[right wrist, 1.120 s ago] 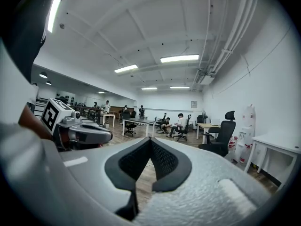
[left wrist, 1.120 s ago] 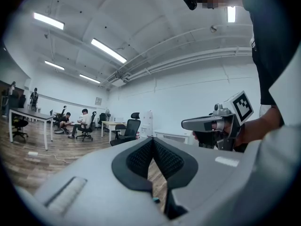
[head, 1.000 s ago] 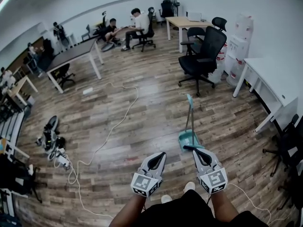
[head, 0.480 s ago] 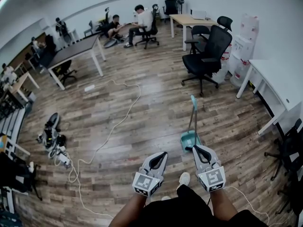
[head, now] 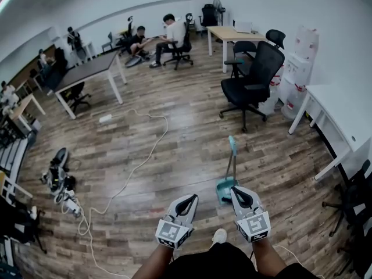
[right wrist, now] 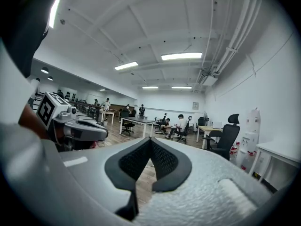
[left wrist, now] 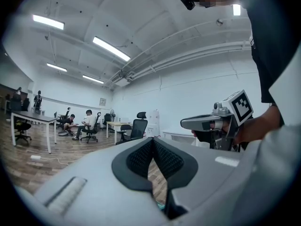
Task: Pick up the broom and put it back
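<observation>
A teal broom (head: 230,164) with a long handle stands upright on the wood floor in the head view, its teal base (head: 224,188) beside it. My right gripper (head: 238,192) is shut and empty, its tips just right of that base. My left gripper (head: 190,200) is also shut and empty, a little left of the broom. In the left gripper view the left gripper (left wrist: 151,141) has its pads meeting, and the right gripper (left wrist: 203,123) shows alongside. In the right gripper view the right gripper (right wrist: 149,141) is closed on nothing, with the left gripper (right wrist: 81,129) at its left.
A black office chair (head: 251,77) stands beyond the broom. A white desk (head: 343,106) and water bottles (head: 302,54) line the right wall. A white cable (head: 139,161) snakes across the floor to gear (head: 58,179) at left. People (head: 171,32) sit at far tables.
The person has stepped across the floor, carrying both grippers along side by side. The broom's base now lies closer to the right gripper's tips. Both pairs of jaws stayed shut.
</observation>
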A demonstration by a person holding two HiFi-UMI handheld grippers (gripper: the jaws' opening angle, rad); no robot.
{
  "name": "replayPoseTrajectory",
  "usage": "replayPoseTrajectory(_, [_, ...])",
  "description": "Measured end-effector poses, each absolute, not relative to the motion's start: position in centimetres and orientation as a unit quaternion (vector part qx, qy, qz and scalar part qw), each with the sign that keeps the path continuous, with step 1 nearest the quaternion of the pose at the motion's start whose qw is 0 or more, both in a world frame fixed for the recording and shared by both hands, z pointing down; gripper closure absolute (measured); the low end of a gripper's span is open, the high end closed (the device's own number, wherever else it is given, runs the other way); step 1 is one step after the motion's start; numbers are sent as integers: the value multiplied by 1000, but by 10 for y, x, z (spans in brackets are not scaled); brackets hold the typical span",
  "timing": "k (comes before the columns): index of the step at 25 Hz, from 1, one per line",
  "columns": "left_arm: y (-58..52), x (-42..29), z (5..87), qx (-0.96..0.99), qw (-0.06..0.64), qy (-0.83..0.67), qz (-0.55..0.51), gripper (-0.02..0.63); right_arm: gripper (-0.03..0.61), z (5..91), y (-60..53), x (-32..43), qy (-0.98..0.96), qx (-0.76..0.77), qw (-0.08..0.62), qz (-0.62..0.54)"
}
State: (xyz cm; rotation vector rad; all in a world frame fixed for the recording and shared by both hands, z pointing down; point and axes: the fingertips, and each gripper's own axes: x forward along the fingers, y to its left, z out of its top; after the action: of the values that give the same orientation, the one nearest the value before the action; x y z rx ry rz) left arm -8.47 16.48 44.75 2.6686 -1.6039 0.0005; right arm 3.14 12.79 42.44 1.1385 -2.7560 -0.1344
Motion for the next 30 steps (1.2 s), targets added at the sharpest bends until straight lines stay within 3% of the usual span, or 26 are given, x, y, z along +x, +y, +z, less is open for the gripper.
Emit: replayPoseTrajectory(30, [-7,-77,453,853,32,-521,-6,595,575,441,-48,37,-922,377,86,-28])
